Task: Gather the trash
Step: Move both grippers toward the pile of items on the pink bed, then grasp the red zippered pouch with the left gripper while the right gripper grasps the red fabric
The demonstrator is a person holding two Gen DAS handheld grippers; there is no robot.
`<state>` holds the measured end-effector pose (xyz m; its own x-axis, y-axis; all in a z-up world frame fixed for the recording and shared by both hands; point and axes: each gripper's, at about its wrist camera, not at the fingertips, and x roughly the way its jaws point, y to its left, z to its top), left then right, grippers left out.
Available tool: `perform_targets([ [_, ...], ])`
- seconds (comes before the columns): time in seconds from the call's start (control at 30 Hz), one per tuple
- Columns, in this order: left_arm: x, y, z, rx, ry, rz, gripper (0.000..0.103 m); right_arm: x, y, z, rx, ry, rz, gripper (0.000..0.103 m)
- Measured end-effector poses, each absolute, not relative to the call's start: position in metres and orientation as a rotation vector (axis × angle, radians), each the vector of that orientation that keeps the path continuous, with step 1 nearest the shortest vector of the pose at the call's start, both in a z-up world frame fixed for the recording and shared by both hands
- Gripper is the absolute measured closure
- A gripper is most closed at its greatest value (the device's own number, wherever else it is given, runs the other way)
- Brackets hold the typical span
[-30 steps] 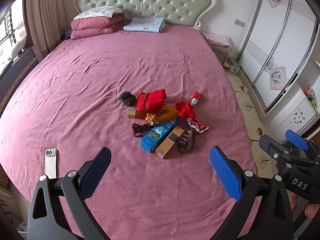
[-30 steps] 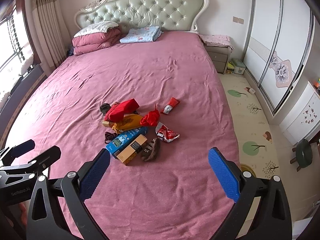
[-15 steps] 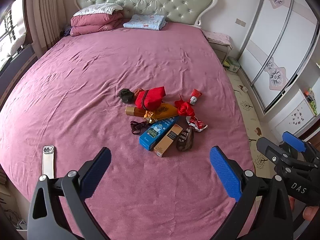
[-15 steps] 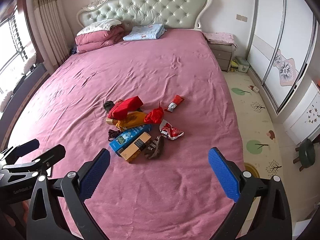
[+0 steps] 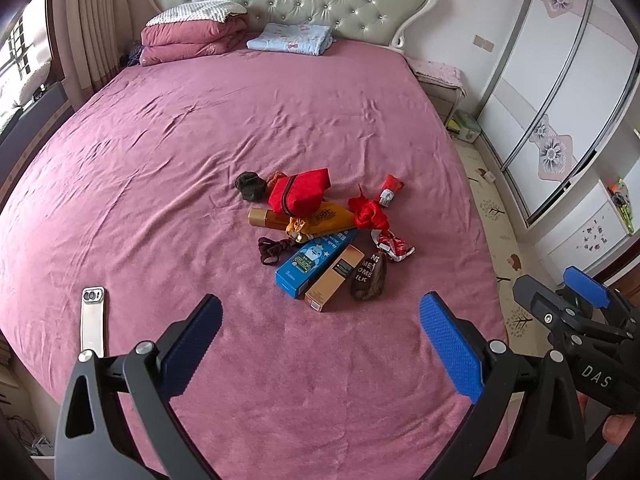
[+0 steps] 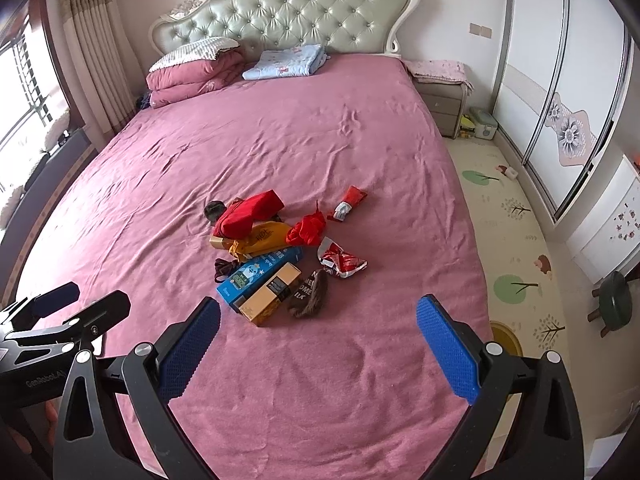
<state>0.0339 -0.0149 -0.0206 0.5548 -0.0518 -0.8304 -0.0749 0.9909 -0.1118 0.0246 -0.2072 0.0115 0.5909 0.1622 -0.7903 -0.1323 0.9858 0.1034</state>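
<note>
Since a second ago the trash pile is seen slightly nearer in both views. The left gripper [image 5: 320,342] and right gripper [image 6: 318,344] are held spread wide and empty above the pink bedspread [image 5: 168,152]. The pile lies mid-bed: blue carton [image 5: 314,262], tan box [image 5: 334,278], red pouch [image 5: 300,196], crumpled red wrapper [image 5: 394,246], what seems a brown packet [image 5: 370,278]. A white phone [image 5: 93,316] lies well apart, left.

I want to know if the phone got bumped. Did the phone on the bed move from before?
No. The phone lies at the same spot on the pink bedspread, equally far from the trash pile. Only the camera shifted; neither gripper touches it.
</note>
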Motion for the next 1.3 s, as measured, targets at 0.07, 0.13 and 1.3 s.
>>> perform_targets([
  [0.07,0.035,-0.015,-0.021,-0.143,0.986,0.013,0.004,0.029,-0.211,0.010,0.037,0.926,0.170,0.009],
  [0.13,0.036,-0.014,-0.022,-0.145,0.990,0.016,0.004,0.028,-0.209,0.009,0.039,0.930,0.171,0.009],
  [1.3,0.171,0.001,-0.098,-0.210,1.194,0.060,0.004,0.155,-0.216,-0.075,0.085,1.131,0.173,0.009],
])
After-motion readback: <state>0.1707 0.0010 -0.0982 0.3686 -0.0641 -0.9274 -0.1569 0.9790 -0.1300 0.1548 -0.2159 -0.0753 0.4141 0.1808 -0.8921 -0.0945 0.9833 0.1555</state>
